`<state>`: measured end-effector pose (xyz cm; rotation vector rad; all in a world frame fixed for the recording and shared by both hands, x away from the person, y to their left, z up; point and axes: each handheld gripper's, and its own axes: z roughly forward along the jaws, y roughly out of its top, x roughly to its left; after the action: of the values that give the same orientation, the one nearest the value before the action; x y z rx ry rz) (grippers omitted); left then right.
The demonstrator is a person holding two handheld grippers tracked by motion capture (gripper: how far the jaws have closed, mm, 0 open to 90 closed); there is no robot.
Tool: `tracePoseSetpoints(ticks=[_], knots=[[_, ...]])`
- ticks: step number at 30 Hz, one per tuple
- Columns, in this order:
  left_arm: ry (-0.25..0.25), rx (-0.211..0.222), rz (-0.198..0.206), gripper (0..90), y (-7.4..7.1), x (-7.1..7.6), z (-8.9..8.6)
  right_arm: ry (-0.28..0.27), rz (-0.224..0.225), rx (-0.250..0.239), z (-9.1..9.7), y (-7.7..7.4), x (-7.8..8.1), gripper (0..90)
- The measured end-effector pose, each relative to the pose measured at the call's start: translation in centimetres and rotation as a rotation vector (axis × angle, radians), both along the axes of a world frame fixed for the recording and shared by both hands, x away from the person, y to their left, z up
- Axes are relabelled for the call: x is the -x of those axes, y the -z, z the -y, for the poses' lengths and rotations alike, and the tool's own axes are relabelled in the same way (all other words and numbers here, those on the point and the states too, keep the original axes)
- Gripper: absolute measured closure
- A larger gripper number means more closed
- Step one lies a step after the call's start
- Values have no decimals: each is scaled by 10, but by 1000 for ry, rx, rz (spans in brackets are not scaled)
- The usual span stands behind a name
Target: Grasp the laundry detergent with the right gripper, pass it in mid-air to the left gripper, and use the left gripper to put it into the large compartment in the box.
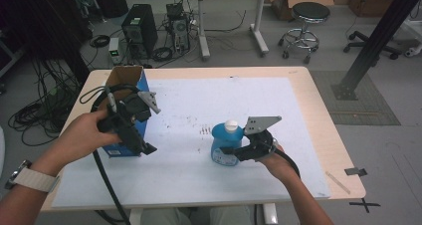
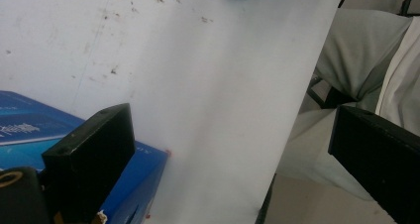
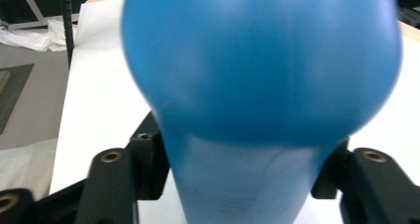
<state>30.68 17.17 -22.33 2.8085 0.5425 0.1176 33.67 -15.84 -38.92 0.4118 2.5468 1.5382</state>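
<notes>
A blue bottle (image 1: 224, 146) with a white cap (image 1: 231, 125) stands upright near the middle of the white-covered table (image 1: 199, 98). My right gripper (image 1: 232, 153) comes in from the right and is shut on its lower body. In the right gripper view the bottle (image 3: 257, 60) sits close between the black fingers (image 3: 148, 157), which press on its narrow part. My left gripper (image 1: 144, 135) is held beside an open blue cardboard box (image 1: 124, 76) at the table's left. Its jaws stand wide apart over the bare sheet, the left gripper (image 2: 230, 130) holding nothing, with the box (image 2: 20, 127) beside one jaw.
Table edges lie close on the left and front. The person's lap (image 2: 356, 50) is beyond the front edge. Behind the table on the floor are computer towers (image 1: 139, 31), cable tangles (image 1: 35, 115), a stool (image 1: 304, 28) and a desk. A black post (image 1: 378, 36) slants at right.
</notes>
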Motion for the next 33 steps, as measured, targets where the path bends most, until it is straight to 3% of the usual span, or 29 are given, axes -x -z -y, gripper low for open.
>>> tracePoseSetpoints(ticks=[17,23,26,33], knots=[[-5,12,-1,47,-1,-1,-1,1,25,-6,2,-1,2,439],[-2,21,1,47,-5,-1,2,-16,41,-18,5,-18,3,440],[5,47,-3,48,-10,-2,4,-34,49,-7,5,-28,4,440],[21,39,9,47,-24,-1,12,-80,51,15,5,-54,9,440]])
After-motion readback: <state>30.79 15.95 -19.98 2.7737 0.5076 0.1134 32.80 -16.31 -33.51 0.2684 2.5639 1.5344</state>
